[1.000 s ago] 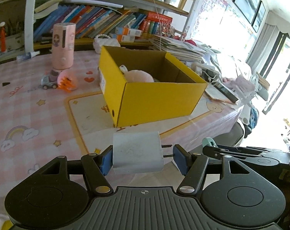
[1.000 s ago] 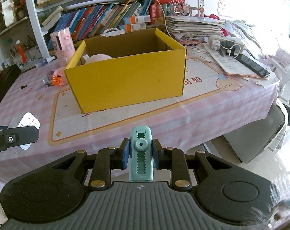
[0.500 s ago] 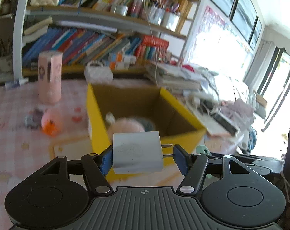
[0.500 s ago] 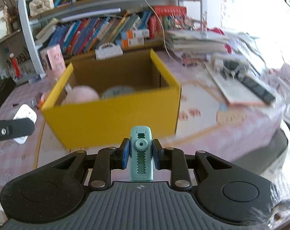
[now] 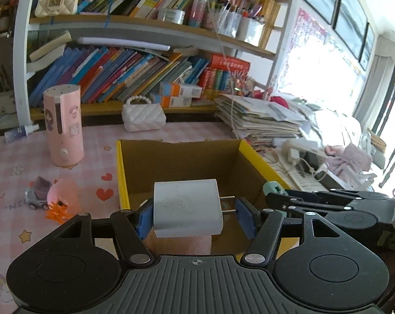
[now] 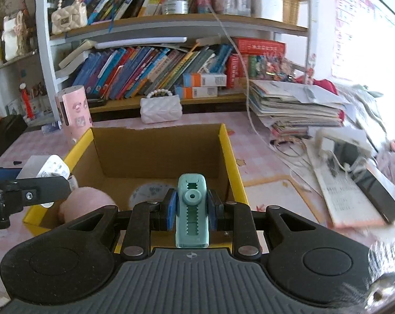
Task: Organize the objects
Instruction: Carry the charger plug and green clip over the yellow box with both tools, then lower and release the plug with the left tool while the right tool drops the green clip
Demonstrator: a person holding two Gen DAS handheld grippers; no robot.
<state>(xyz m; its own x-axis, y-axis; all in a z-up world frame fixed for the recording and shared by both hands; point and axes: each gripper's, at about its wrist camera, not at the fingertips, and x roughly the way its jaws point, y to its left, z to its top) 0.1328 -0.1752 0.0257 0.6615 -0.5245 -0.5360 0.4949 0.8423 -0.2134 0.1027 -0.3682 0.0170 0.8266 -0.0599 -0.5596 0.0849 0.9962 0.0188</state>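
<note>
Left hand-held gripper [image 5: 192, 210] gripping a white charger [image 5: 187, 206] between blue pads [image 5: 144, 218], prongs pointing at the right pad. Hanging over the near edge of the yellow box [image 5: 120, 167], just above its open top. Right hand-held gripper [image 6: 191, 206] clamping tight on a teal clip [image 6: 192, 210], standing upright between the pads, also hovering over the near wall of the box [image 6: 230, 154]. Lying inside the box: a pink plush [image 6: 85, 204] at the left and a round grey thing [image 6: 150, 192] beside it. Standing on the pink checked desk [image 5: 11, 162]: a pink cylinder [image 5: 62, 125] left of the box, a white bag [image 5: 143, 116] behind it, a toy car [image 5: 36, 196] touching a pink toy [image 5: 62, 196] near the left wall. Lying right of the box: a paper stack [image 6: 294, 104].
</note>
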